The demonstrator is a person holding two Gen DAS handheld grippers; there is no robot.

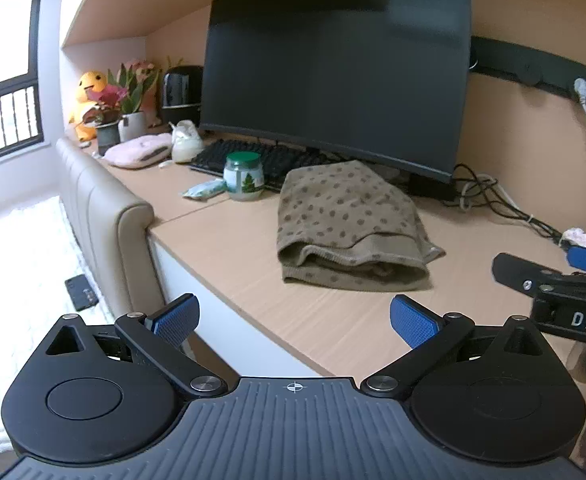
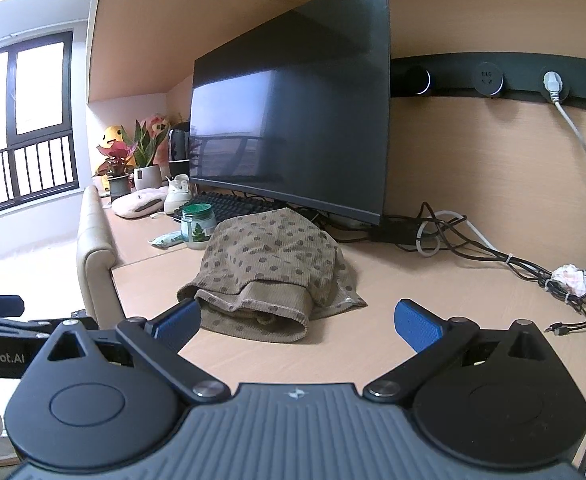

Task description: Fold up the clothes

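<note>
Both the left gripper [image 1: 293, 322] and right gripper [image 2: 297, 322] gape wide, empty, before the folded garment [image 1: 347, 224] (brown, dotted) on the desk [image 1: 229, 240].

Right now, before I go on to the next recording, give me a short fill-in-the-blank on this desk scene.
1. The brown garment on the desk has a pattern of ____.
2. The left tool and the right tool both have their jaws ____, holding nothing.
3. The glass jar beside the garment has a ____ lid.
4. Behind the garment stands a dark ____, switched off.

Missing words: dots; open; green; monitor
</note>
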